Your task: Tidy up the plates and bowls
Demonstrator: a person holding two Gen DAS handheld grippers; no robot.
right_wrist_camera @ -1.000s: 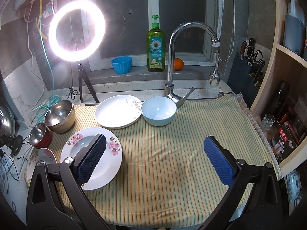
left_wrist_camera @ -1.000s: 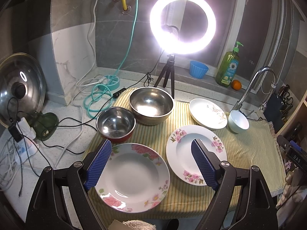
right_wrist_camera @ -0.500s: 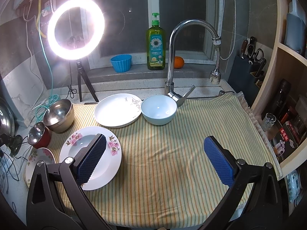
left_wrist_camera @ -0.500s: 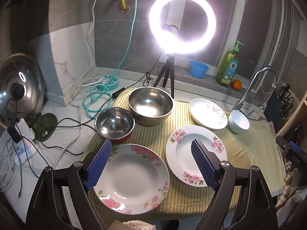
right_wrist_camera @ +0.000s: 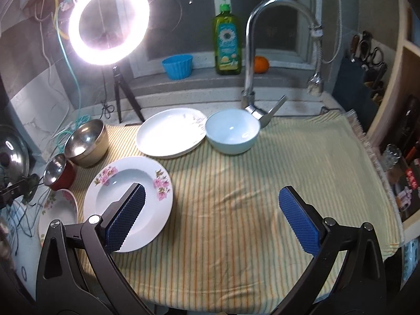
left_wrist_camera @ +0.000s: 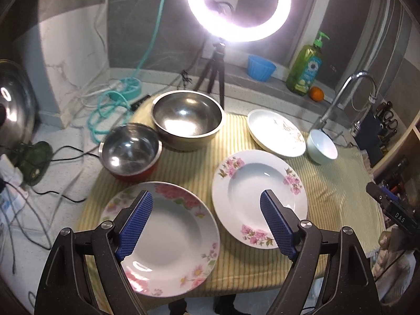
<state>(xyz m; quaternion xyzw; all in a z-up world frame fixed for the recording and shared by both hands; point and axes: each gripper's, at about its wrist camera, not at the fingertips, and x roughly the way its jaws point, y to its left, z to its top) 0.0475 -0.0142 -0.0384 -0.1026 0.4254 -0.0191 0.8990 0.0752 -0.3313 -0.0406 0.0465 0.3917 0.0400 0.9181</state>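
On the striped cloth [right_wrist_camera: 262, 189] lie a rose-rimmed plate [left_wrist_camera: 170, 236], a pink-flowered plate [left_wrist_camera: 252, 181] [right_wrist_camera: 123, 183], a plain white plate [left_wrist_camera: 278, 134] [right_wrist_camera: 170, 131], a pale blue bowl [left_wrist_camera: 323, 149] [right_wrist_camera: 232, 135], a large steel bowl [left_wrist_camera: 187, 120] [right_wrist_camera: 86, 141] and a small red-sided steel bowl [left_wrist_camera: 130, 151] [right_wrist_camera: 59, 170]. My left gripper [left_wrist_camera: 204, 223] is open and empty above the rose-rimmed plate. My right gripper [right_wrist_camera: 212, 218] is open and empty above bare cloth, its left finger over the pink-flowered plate.
A lit ring light on a tripod [left_wrist_camera: 218, 63] stands behind the bowls. A tap [right_wrist_camera: 252, 52], soap bottle [right_wrist_camera: 227, 39], blue cup [right_wrist_camera: 177, 65] and orange [right_wrist_camera: 261, 64] are at the back. Cables [left_wrist_camera: 110, 105] and a pot lid [left_wrist_camera: 13, 105] are at the left. Shelves [right_wrist_camera: 404, 105] stand to the right.
Both grippers have moved forward and lower toward the table; the dishes look larger. Nothing was grasped or moved.
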